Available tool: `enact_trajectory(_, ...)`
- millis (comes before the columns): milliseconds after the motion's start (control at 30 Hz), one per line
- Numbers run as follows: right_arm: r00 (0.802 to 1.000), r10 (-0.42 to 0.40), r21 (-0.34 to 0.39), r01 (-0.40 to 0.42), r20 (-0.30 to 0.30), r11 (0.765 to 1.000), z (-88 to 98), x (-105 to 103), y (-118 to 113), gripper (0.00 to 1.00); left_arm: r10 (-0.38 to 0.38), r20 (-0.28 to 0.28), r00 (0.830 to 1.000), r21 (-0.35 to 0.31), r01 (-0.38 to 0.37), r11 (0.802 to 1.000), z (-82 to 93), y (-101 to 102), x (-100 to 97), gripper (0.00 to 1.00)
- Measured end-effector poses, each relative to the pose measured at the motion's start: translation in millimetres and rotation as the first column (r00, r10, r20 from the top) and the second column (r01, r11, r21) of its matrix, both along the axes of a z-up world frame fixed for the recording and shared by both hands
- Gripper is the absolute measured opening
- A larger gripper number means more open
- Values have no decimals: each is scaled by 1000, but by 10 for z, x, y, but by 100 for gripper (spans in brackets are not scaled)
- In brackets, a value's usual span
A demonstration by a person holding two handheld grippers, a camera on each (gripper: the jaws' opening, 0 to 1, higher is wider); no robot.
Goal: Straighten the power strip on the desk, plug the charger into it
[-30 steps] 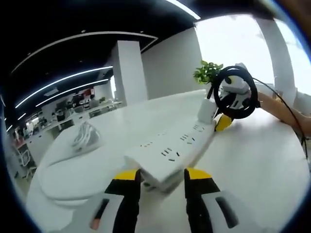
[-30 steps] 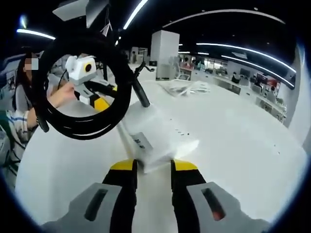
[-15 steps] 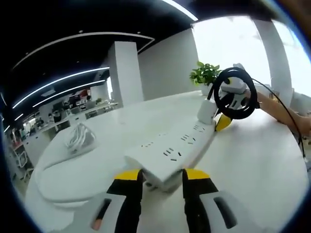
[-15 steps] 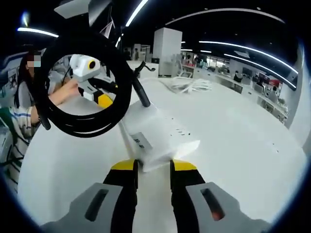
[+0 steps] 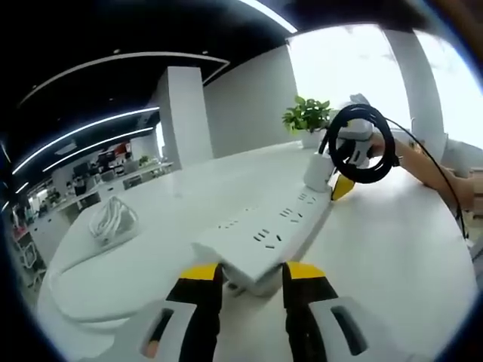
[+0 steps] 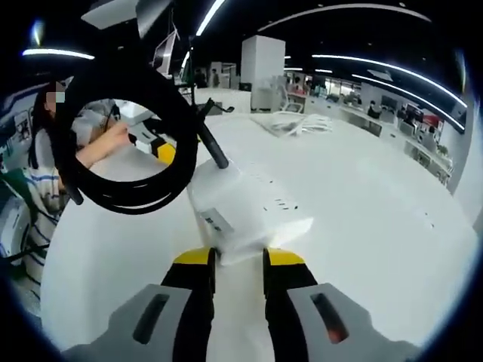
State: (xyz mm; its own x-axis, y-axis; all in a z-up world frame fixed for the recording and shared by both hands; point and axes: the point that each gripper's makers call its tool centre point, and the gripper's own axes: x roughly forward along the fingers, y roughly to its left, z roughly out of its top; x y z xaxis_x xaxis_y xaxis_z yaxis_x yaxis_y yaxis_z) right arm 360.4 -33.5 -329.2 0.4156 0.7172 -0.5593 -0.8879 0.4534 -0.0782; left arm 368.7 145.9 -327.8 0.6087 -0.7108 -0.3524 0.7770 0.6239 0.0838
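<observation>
The white power strip point(image 5: 264, 237) is held at both ends just above the white desk point(image 5: 392, 256). My left gripper point(image 5: 249, 273) is shut on its near end. At the far end the yellow-tipped right gripper point(image 5: 343, 187) grips it beside the black cable coil point(image 5: 326, 147). In the right gripper view, my right gripper point(image 6: 234, 258) is shut on the strip's point(image 6: 241, 215) cable end, and the coil point(image 6: 128, 200) loops up to the left. The left gripper point(image 6: 162, 151) shows through the coil. The white charger with its bundled cable point(image 5: 112, 219) point(image 6: 290, 124) lies on the desk, apart from the strip.
A potted plant point(image 5: 306, 117) stands at the desk's far edge by a bright window. A person's arm point(image 5: 434, 170) reaches in from the right; the hand point(image 6: 113, 139) and striped sleeve point(image 6: 30, 188) show at left. Office desks fill the background.
Both grippers stay shut on the strip. Both views have shifted a little; in the right gripper view the left gripper now sits lower inside the cable coil.
</observation>
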Motion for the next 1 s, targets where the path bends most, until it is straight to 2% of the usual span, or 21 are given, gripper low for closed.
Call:
enact_trajectory(300,1000,14,-47,-14,-3,999,-19,-79,-57,23,-33,6,999,10,33,999,-5,-54,-55,31)
enact_trajectory(533,999,10,-45,-12,-37,999,-32,-133,-115,22,-63,10,998,15,62,998,-7,-106,-103,31)
enact_trajectory(867,999,16,-70,-19,-44,997,-41,-152,-166,21,-82,14,997,18,82,996,-7,-145,-131,31)
enact_trajectory(1000,998,6,-58,-10,-68,998,-46,-156,-180,21,-86,17,996,21,85,996,-12,-157,-149,31)
